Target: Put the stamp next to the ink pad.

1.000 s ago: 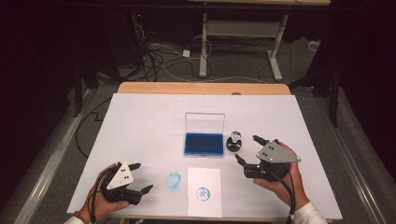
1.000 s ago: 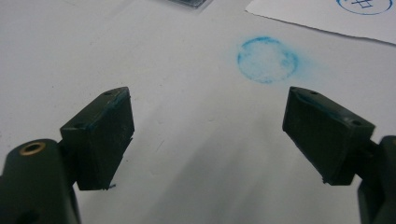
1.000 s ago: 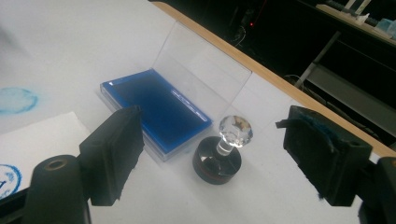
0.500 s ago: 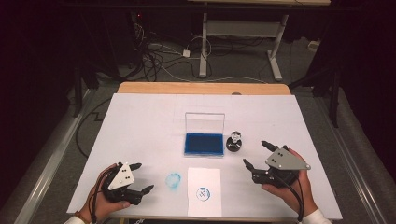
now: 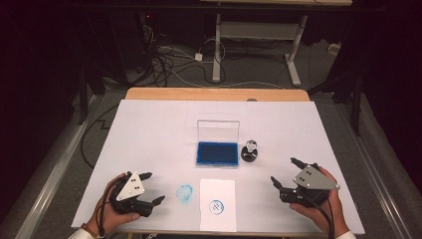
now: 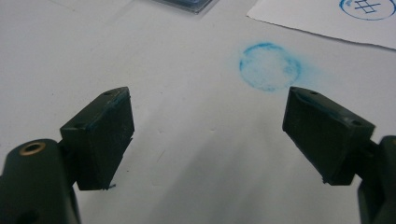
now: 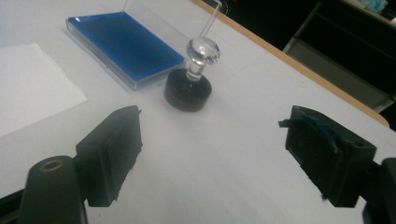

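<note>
A blue ink pad [image 5: 217,153] [image 7: 123,49] in a clear case with its lid raised lies mid-table. Just right of it stands a round black stamp [image 5: 249,152] [image 7: 188,88] with a clear knob. A white sheet [image 5: 217,204] [image 7: 32,86] bearing a blue round print lies at the front edge. A smudged blue ring mark [image 5: 185,192] [image 6: 270,66] sits on the table left of the sheet. My left gripper [image 5: 148,188] [image 6: 208,135] is open near the front left, the smudge just ahead of it. My right gripper [image 5: 284,172] [image 7: 212,154] is open at the front right, apart from the stamp.
White covering [image 5: 149,134] spreads over the table, with a wooden edge [image 5: 214,94] at the far side. Beyond it the floor holds cables [image 5: 174,59] and a desk frame [image 5: 254,35]. A corner of the printed sheet [image 6: 327,14] shows in the left gripper view.
My right gripper has drawn back from the stamp toward the front right of the table, open throughout. The left gripper has stayed put.
</note>
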Demonstrator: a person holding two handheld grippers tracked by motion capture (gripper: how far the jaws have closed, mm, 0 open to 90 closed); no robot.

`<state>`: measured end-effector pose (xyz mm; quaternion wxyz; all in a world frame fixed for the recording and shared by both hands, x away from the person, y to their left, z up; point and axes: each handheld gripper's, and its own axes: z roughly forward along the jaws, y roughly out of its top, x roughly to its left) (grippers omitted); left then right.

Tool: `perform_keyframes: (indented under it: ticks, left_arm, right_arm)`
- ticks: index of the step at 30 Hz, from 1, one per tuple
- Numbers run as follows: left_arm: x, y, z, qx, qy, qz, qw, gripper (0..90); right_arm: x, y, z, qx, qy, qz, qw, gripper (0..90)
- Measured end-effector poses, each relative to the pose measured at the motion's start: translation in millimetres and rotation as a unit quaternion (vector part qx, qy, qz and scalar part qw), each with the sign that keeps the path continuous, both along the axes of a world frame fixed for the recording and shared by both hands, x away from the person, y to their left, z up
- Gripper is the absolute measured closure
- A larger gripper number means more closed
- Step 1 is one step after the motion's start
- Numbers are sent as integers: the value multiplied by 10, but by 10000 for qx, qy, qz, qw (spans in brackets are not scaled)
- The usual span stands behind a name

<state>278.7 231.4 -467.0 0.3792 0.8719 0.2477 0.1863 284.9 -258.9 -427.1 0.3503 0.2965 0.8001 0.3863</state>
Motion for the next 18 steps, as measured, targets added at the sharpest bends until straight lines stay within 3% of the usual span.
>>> perform_keyframes:
  ticks: [9, 12, 18]
  left_arm:
    - [22, 23, 13, -70, -24, 64, 10000, 159]
    - [28, 55, 27, -210, -8, 158, 9997, 159]
    - [14, 46, 48, -221, -32, 174, 9996, 159]
  right_arm:
    - [-47, -268, -201, 335, 308, -261, 9986, 168]
    - [-67, -276, -269, 112, 369, -320, 9987, 168]
    - [-68, -314, -302, 227, 396, -353, 9983, 169]
